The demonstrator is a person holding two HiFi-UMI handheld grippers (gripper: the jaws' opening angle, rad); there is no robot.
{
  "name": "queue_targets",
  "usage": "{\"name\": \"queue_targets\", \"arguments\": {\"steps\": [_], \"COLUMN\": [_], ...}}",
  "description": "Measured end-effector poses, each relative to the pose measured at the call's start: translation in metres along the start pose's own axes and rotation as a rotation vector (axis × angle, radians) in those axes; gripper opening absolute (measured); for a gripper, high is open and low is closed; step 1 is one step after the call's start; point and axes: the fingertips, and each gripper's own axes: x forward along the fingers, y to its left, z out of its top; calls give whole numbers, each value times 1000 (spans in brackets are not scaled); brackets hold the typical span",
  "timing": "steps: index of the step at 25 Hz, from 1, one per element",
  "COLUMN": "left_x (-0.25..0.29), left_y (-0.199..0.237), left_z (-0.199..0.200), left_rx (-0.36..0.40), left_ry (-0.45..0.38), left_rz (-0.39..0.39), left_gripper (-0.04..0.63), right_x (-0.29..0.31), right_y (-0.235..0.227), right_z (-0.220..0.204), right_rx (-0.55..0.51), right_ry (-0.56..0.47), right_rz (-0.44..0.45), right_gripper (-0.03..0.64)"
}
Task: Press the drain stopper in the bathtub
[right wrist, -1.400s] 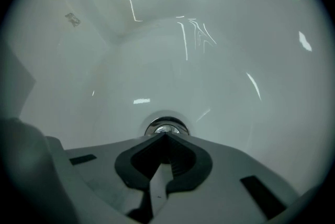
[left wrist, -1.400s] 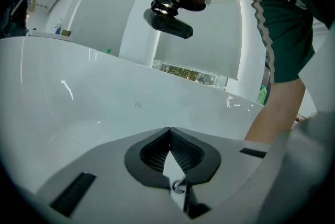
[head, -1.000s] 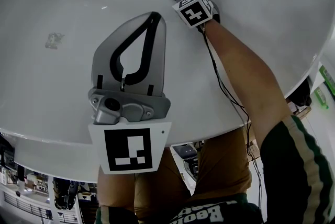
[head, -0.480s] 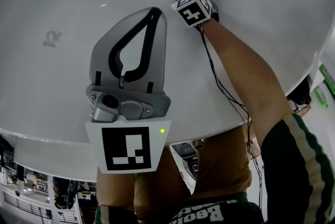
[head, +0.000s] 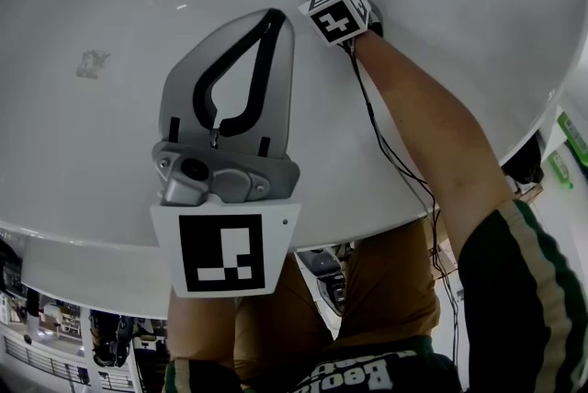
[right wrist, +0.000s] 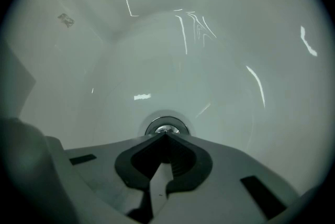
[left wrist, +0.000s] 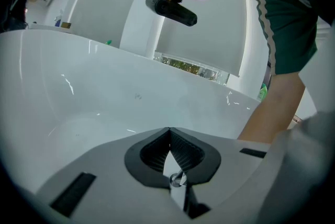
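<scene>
Drain stopper [right wrist: 166, 127]: a round chrome cap seated in its ring at the lowest part of the bathtub [right wrist: 220, 60] floor, at the far end of the basin in the head view. The cap is circular (so it has no long axis across the floor). Its only axis runs down through the drain, and its face is turned up toward the tool. The right gripper [right wrist: 166, 135] stands steeply nose-down directly over the cap, jaws closed tip to tip with nothing between them. The joined tips sit at the cap's near edge; contact looks likely but cannot be confirmed. The closed jaws probably serve as one blunt point, so that pressure goes along the stopper's axis instead of splitting around it. The person's right arm [head: 432, 134] reaches in over the tub wall to carry this gripper. The left gripper [head: 273, 19] is likewise closed on nothing and hangs above the basin, well apart from the drain, evidently parked clear of the work.
</scene>
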Motion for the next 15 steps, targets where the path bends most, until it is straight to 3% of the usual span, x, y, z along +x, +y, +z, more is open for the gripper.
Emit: {"name": "queue_targets", "arguments": {"steps": [15], "left_x": [2], "left_y": [1], "left_z": [-1], "left_rx": [-23], "left_ry": [-9], "left_rz": [-11], "left_gripper": [9], "right_x": [-6], "right_y": [1], "right_z": [3], "right_rx": [-24], "right_ry": [17], "right_rz": [16], "right_gripper": [14]}}
